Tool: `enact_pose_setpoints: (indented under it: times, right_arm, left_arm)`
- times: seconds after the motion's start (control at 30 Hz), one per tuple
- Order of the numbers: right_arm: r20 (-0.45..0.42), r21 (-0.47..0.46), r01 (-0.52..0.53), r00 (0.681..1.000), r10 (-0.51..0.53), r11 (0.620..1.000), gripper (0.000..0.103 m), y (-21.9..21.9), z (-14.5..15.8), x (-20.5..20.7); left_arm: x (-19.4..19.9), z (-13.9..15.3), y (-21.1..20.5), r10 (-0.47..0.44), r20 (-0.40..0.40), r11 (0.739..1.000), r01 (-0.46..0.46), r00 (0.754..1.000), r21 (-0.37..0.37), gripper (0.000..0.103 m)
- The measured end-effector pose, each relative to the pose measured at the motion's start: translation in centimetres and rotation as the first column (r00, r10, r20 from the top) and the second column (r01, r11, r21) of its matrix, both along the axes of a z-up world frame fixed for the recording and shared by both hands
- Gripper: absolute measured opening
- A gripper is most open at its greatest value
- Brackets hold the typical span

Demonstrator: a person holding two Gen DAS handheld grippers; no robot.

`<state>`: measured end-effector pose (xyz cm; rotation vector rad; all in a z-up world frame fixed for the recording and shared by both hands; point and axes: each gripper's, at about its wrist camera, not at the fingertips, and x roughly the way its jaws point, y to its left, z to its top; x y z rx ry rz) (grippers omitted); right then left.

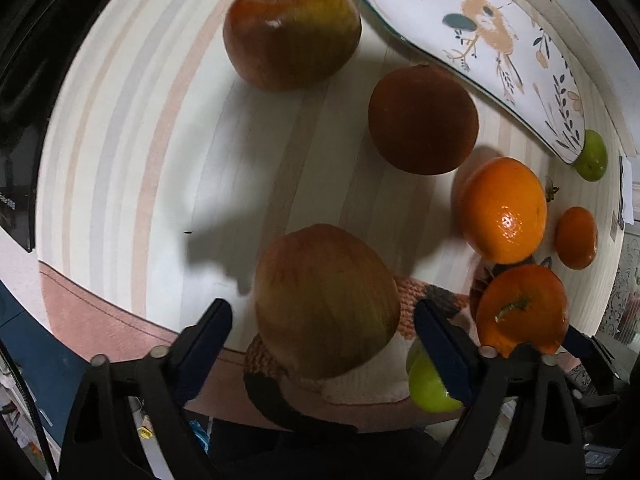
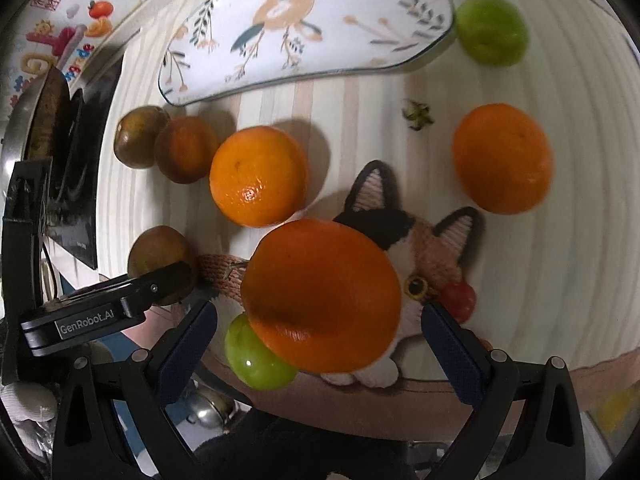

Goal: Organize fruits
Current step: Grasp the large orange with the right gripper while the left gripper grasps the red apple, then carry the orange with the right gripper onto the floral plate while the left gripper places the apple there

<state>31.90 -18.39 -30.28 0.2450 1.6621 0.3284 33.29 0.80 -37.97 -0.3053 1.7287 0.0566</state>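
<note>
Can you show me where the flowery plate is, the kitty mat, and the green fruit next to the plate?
flowery plate (image 2: 340,40): right wrist view, on its painted middle.
kitty mat (image 2: 436,256): right wrist view, on the cat's orange cheek.
green fruit (image 2: 491,29): right wrist view, on its middle, beside the plate's right end.

Setting: a home, most likely a kitchen or dining area. Evidence follows.

The bench (image 1: 160,128) carries a striped cloth in pastel bands, as used on a household table. A ceramic plate (image 2: 320,60) with a painted bird and leaf motif sits at its far side. A crocheted cat mat (image 2: 432,248) (calico pattern, stitched ears and eye) lies at the near edge. Loose fruit is spread across the cloth: an apple (image 1: 292,32), an orange (image 2: 258,176) and a green fruit (image 2: 490,34). Colourful stickers (image 2: 60,36) of fruit cover the wall at upper left. A steel pan (image 2: 24,120) stands beside a dark glass panel (image 2: 92,160).
</note>
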Motion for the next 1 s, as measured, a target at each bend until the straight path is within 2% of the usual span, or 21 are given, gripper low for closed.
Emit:
enact_pose_setpoints:
  times: [0.03, 0.1, 0.27, 0.33, 0.37, 0.57, 0.87, 1.0]
  right_arm:
    - [-0.012, -0.001, -0.006, 1.0, 0.006, 1.0, 0.103, 0.3, -0.5, 0.2]
    - [-0.026, 0.001, -0.012, 1.0, 0.012, 1.0, 0.103, 0.6, -1.1, 0.4]
    - [-0.046, 0.007, -0.02, 0.999, 0.02, 1.0, 0.1, 1.4, -1.9, 0.7]
    - [-0.044, -0.007, -0.024, 0.999, 0.023, 1.0, 0.094, 1.5, -1.9, 0.5]
    - [-0.046, -0.019, -0.028, 0.999, 0.027, 0.999, 0.088, 1.9, -2.0, 0.2]
    - [-0.03, -0.03, -0.025, 0.999, 0.024, 0.999, 0.087, 1.9, -1.8, -0.1]
    - [-0.009, -0.014, -0.008, 1.0, 0.008, 1.0, 0.087, 1.1, -0.8, -0.7]
    - [0.001, 0.028, 0.027, 1.0, -0.027, 0.999, 0.087, -0.3, 0.9, -0.7]
  left_arm:
    - [0.0, -0.2, -0.1, 0.004, -0.003, 1.0, -0.004, 1.0, 0.0, 0.079]
    - [-0.1, -0.3, -0.3, 0.009, -0.007, 1.0, -0.009, 1.0, -0.002, 0.066]
    - [-0.4, 0.6, -1.4, -0.007, 0.022, 1.0, 0.006, 1.0, 0.014, 0.064]
    - [-0.7, 0.9, -1.7, -0.008, 0.027, 1.0, 0.008, 1.0, 0.018, 0.064]
    - [-0.8, 1.1, -2.0, -0.011, 0.031, 1.0, 0.01, 0.999, 0.021, 0.064]
    - [-0.2, 1.9, -2.3, -0.024, 0.061, 0.999, 0.022, 0.998, 0.037, 0.064]
    - [0.2, 6.7, -3.7, -0.065, 0.115, 0.998, 0.062, 0.991, 0.024, 0.064]
    - [0.5, 11.2, -3.2, -0.081, 0.159, 0.997, 0.083, 0.984, -0.002, 0.064]
